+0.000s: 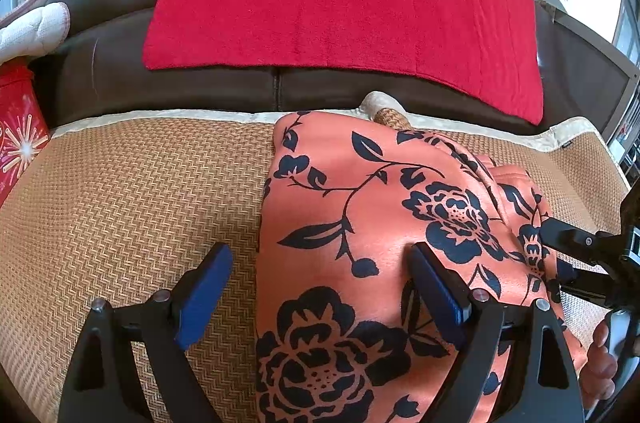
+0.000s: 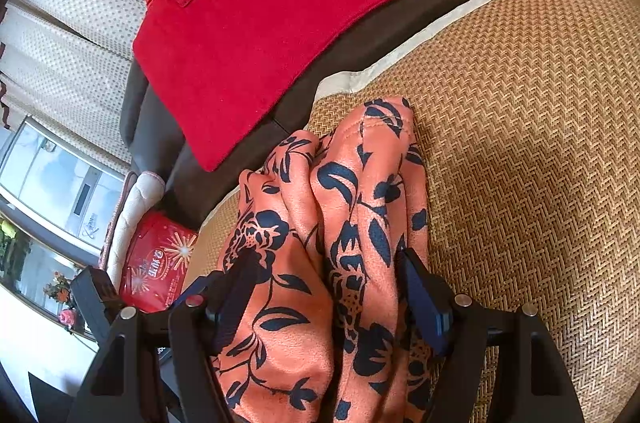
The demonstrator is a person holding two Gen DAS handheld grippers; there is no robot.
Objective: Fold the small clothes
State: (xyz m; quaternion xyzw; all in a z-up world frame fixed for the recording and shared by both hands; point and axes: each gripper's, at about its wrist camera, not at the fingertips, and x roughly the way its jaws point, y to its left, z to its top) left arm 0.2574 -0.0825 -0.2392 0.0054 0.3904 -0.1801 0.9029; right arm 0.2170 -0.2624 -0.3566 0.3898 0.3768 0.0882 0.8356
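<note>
Orange floral garment [image 2: 344,263] lies on the woven mat [image 1: 132,183], long axis running away from the jaws; right gripper [image 2: 332,303] straddles its bunched folds, left gripper [image 1: 320,299] spans its edge, both apart

Bright daylight, sharp focus, heavy fisheye warp w/ dark vignette at edges.

woven mat [image 1: 132,191] carries the orange floral garment [image 1: 360,223].
</note>
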